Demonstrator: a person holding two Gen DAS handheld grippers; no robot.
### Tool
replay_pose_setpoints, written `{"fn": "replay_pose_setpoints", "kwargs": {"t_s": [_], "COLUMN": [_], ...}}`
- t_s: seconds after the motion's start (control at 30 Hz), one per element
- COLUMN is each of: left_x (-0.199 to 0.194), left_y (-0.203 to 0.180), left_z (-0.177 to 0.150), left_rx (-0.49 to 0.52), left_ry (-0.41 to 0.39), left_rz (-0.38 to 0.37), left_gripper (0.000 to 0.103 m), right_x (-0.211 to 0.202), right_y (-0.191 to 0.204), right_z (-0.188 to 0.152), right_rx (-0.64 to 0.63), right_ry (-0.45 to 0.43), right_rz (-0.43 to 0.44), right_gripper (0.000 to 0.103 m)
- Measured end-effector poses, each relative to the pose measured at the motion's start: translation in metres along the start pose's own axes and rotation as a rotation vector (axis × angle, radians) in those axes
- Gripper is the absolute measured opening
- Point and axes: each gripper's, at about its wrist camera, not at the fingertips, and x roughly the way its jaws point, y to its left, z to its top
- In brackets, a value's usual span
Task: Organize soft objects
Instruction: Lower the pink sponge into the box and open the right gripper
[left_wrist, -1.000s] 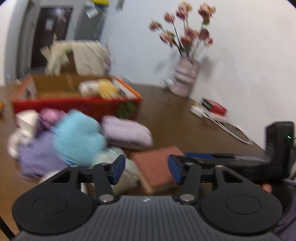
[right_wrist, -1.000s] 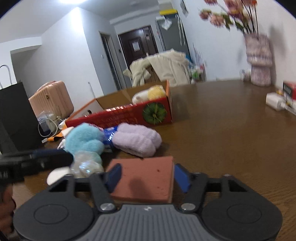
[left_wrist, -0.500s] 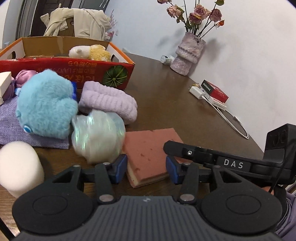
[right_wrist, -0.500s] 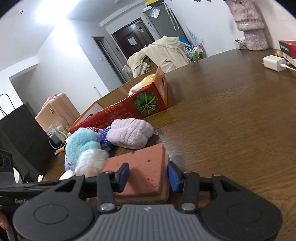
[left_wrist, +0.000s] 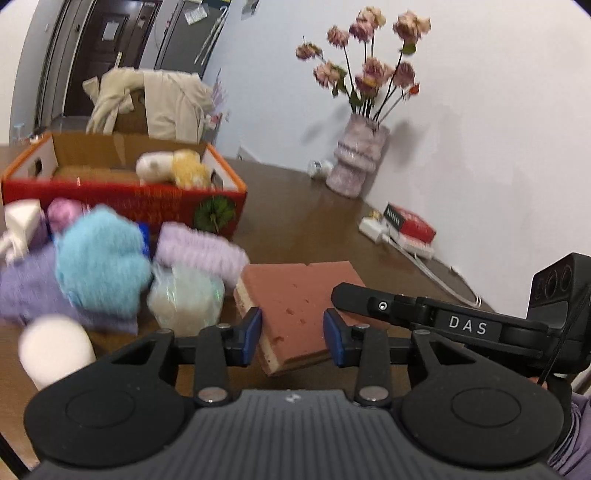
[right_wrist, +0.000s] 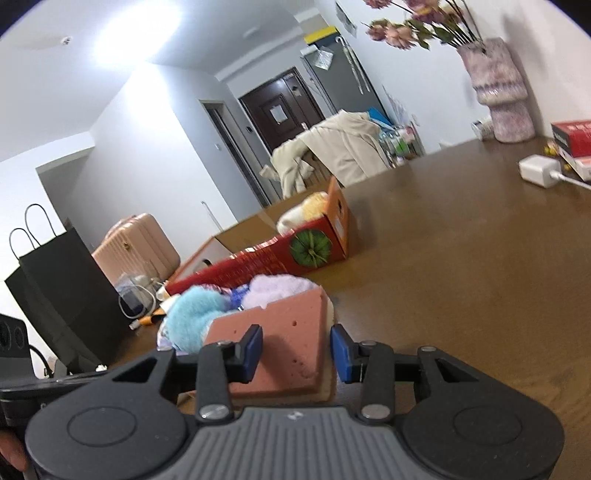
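A brick-red sponge (left_wrist: 295, 295) is lifted off the brown table, gripped between the pads of my right gripper (right_wrist: 295, 350); it also shows in the right wrist view (right_wrist: 280, 343). My left gripper (left_wrist: 293, 336) is open and empty, its fingers in front of the sponge without touching it. A blue plush (left_wrist: 99, 254), a lilac towel roll (left_wrist: 199, 254), a shiny pale ball (left_wrist: 184, 299) and a white foam cylinder (left_wrist: 51, 350) lie to the left. The red cardboard box (left_wrist: 147, 206) behind holds a white and a yellow plush.
A vase with flowers (left_wrist: 358, 162), a red box (left_wrist: 410, 221) and a white charger with cable (left_wrist: 376, 229) stand by the wall. A black paper bag (right_wrist: 55, 295) and a pink suitcase (right_wrist: 136, 247) are at the left. A purple cloth (left_wrist: 29, 288) lies under the toys.
The right gripper has raised the sponge off the table and tilted it. The left gripper has swung right and now faces the sponge.
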Motion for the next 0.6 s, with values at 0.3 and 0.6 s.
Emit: {"fn": "replay_pose_setpoints", "kwargs": {"t_s": [0.3,0.6], "left_x": [0.014,0.124], "left_y": [0.047,0.150], "left_z": [0.121,0.167], "left_rx": [0.005,-0.158], "left_ry": [-0.165,0.030], "left_rz": [0.035,0.081], "left_gripper": [0.036,0.036], "right_x": [0.074,0.225], "right_y": [0.031,0.011], "right_z": [0.111,0.147], "right_rx": [-0.078,-0.046], "right_ry": [-0.102,0.080], "right_rz": [0.097,-0.017], "right_gripper": [0.039,0.039]}}
